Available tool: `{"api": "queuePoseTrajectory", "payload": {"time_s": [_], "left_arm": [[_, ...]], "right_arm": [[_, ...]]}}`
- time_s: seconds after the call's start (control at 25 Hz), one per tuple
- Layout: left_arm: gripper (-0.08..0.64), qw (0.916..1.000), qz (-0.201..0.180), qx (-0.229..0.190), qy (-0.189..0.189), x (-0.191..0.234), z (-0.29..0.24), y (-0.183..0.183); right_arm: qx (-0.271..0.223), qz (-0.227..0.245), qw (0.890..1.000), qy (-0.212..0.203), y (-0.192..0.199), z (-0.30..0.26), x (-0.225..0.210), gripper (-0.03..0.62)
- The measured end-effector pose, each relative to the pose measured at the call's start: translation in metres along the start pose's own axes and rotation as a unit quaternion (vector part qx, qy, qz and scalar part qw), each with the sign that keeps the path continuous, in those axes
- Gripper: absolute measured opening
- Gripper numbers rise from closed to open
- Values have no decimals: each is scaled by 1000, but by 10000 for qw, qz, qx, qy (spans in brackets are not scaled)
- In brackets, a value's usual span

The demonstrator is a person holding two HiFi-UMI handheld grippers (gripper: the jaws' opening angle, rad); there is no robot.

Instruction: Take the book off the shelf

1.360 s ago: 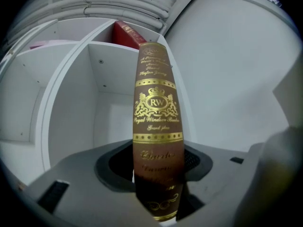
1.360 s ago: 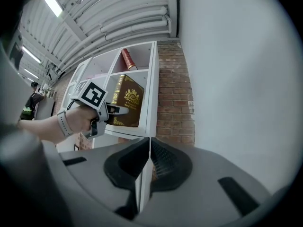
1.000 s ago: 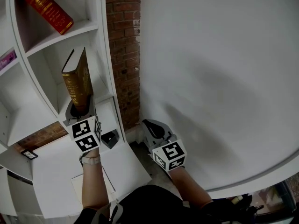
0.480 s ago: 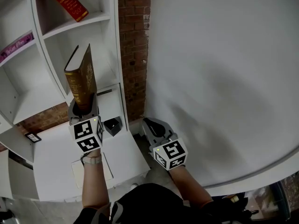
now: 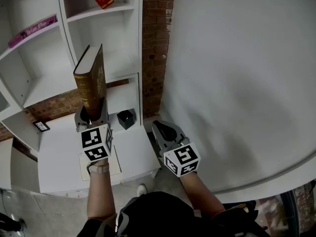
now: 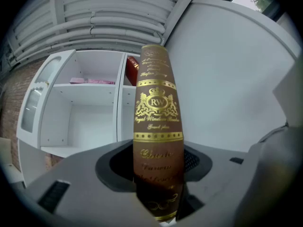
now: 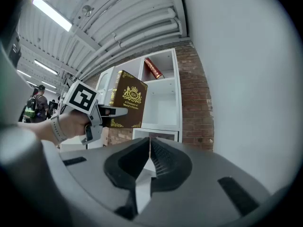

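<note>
Book's place: brown book (image 5: 91, 83) standing on end in the air, clear of the white shelf (image 5: 126, 63), hanging in front of an open compartment and above the low white cabinet (image 5: 59, 157).
Left jaws: left gripper (image 5: 91, 116) clenching the brown book's lower end, pads pressing on both covers.
Right jaws: right gripper (image 5: 162, 131) closed together on nothing, hanging idle beside the pale wall (image 5: 237, 83).
Relation that matters: long axis running straight out along the left jaws, up and away from the hand; left hand being the only one on it, right gripper staying well apart to the right.
Left gripper view only: showing the gilt spine facing the camera, sunk between the pads.
Right gripper view only: showing the front cover with its gold crest from the side, plus a red book (image 7: 152, 68) leaning in an upper compartment.
Head view only: showing the pale page edge on top.
Judgement: looking already off the shelf; carrying it away upright, keeping it clear of the shelf's edge.
</note>
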State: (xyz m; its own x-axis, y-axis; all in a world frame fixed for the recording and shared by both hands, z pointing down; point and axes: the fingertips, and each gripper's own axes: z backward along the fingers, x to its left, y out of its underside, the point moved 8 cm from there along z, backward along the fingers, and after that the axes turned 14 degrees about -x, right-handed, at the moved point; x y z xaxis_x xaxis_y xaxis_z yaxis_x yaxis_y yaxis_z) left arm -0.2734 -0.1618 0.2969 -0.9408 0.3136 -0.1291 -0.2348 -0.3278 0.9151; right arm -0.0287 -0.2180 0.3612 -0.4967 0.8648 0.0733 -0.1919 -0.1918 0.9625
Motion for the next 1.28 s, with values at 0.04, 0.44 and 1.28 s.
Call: {"api": "queuePoseTrajectory", "payload": {"time_s": [0.04, 0.44, 1.28], "left_arm": [[225, 10000, -9, 15, -15, 2, 7, 0], [225, 9995, -33, 247, -218, 18, 81, 10], [225, 9957, -9, 923, -46, 9, 195, 58]], "right_arm": [[7, -11, 10000, -45, 0, 2, 5, 20], [140, -120, 9988, -462, 8, 22, 56, 18], [546, -454, 9947, -744, 56, 56, 103, 18]]}}
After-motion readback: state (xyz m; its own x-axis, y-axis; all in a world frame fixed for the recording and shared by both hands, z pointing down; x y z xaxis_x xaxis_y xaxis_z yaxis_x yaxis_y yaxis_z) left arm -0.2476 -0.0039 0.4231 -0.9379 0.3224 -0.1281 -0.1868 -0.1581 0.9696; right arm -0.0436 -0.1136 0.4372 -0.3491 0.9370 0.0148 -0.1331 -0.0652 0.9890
